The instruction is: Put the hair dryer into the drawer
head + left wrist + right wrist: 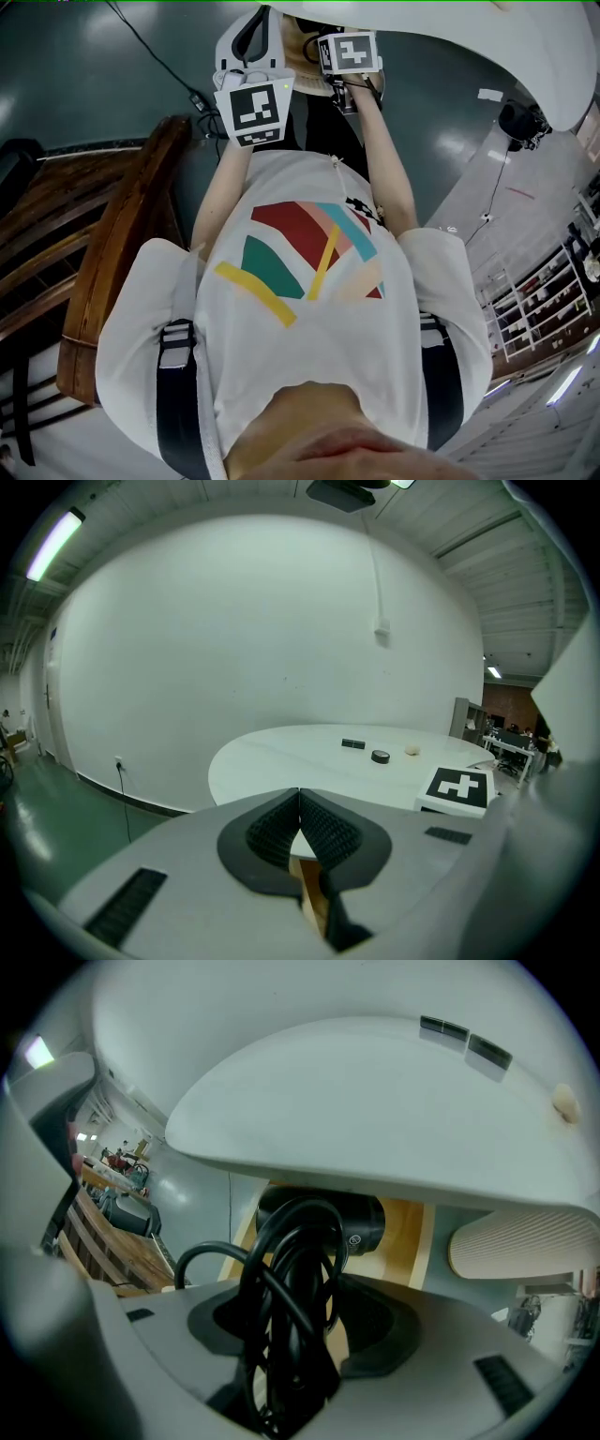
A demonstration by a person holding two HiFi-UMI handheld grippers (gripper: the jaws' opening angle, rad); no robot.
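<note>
Over drawer (417,1241), R gripper (300,1321) clamps hair dryer (323,1222) handle+cord, barrel crosswise to jaws; L gripper (300,803) closed.

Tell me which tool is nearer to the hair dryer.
Right. The right tool grips the hair dryer between its jaws; the left tool is shut and empty, alongside the right one, with no hair dryer in its view.

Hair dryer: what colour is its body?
The hair dryer is black, clearest in the right gripper view.
</note>
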